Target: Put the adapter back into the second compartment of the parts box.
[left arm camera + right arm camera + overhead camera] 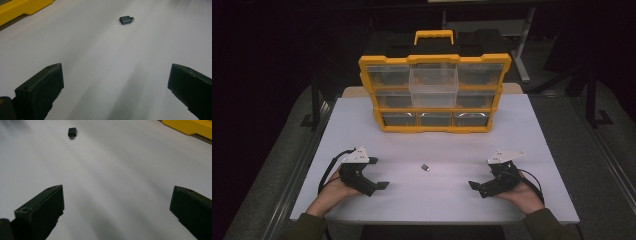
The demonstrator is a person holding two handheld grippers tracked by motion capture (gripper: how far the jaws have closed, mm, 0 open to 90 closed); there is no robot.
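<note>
a small dark adapter, probably a light, stiff usb plug, lies flat on the white worktop at twelve o'clock between the left gripper and right gripper, both fingers apart, best pinched across its flat sides.

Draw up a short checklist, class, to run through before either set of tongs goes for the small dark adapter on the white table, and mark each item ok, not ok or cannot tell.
1. Left tongs open: ok, jaws stand wide apart in the left gripper view.
2. Right tongs open: ok, likewise empty.
3. Small dark grey rectangular adapter free to grasp: ok, it lies alone on the white table, between both tongs.
4. Path to it clear: ok.
5. Yellow plastic organiser with clear drawers ready to receive: one clear middle drawer juts forward.
6. Which drawer is meant: cannot tell.
</note>
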